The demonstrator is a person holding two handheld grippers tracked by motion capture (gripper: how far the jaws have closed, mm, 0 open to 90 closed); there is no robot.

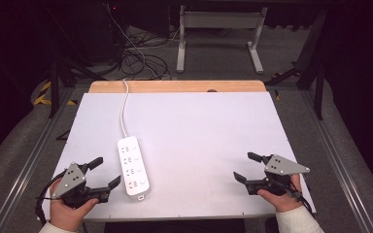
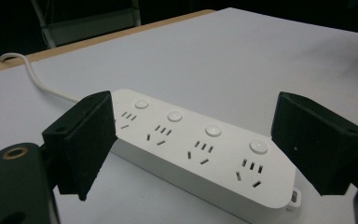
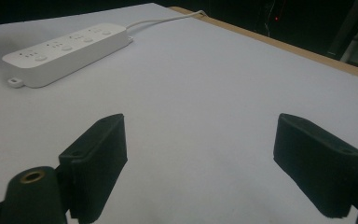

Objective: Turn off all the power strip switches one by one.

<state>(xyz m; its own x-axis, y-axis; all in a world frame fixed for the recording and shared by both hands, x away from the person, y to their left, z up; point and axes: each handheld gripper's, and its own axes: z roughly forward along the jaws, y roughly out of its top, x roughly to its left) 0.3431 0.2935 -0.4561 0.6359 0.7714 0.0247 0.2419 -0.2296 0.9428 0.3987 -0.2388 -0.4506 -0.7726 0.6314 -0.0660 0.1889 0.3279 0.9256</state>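
A white power strip [image 1: 134,167] lies flat on the white surface [image 1: 199,131], its cord [image 1: 124,109] running from its far end toward the wooden edge. Just beside the strip's near end, the left gripper [image 1: 104,173] faces it, fingers wide and empty. Well apart from the strip, the right gripper [image 1: 245,167] hovers, fingers wide, holding nothing.

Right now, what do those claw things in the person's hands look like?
Both the left gripper and the right gripper are black, with two flat, blocky jaws and a grey three-cornered plate on top. A black cable trails from each. The person wears light sleeves.
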